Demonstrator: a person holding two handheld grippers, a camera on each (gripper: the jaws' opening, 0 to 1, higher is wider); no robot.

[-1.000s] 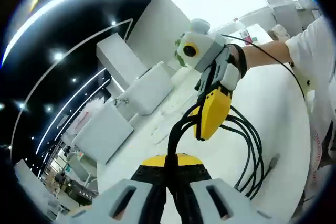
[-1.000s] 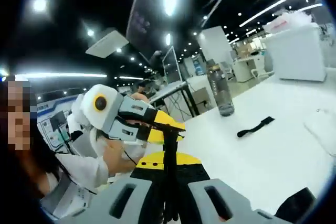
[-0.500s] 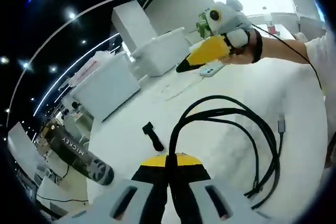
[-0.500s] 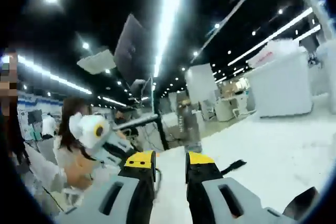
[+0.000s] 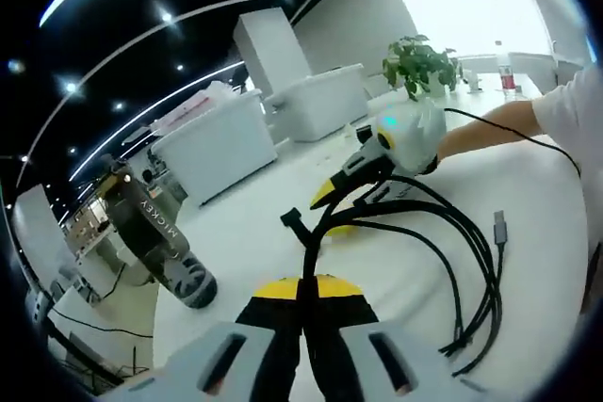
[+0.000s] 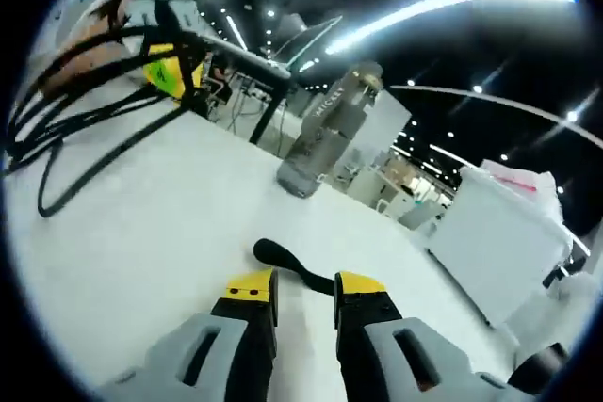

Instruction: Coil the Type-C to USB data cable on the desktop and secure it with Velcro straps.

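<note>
White tabletop (image 6: pixel 132 261) first. Coiled cable (image 5: pixel 443 261) lies looped there, bunch pinched in our left gripper (image 5: pixel 303 313) jaws. Our right gripper (image 6: pixel 303 289) has let go — jaws narrowly parted, empty — now descending on the Velcro strap (image 6: pixel 292 265); 1 fastening step remains.

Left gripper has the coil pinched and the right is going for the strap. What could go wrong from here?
The cable is held at a single pinch in the left gripper, so its loose loops could spring apart or slide. The right gripper, jaws open, is just short of the Velcro strap, which lies flat on the desktop; closing may push it away rather than lift it. The water bottle stands nearby and could be knocked.
</note>
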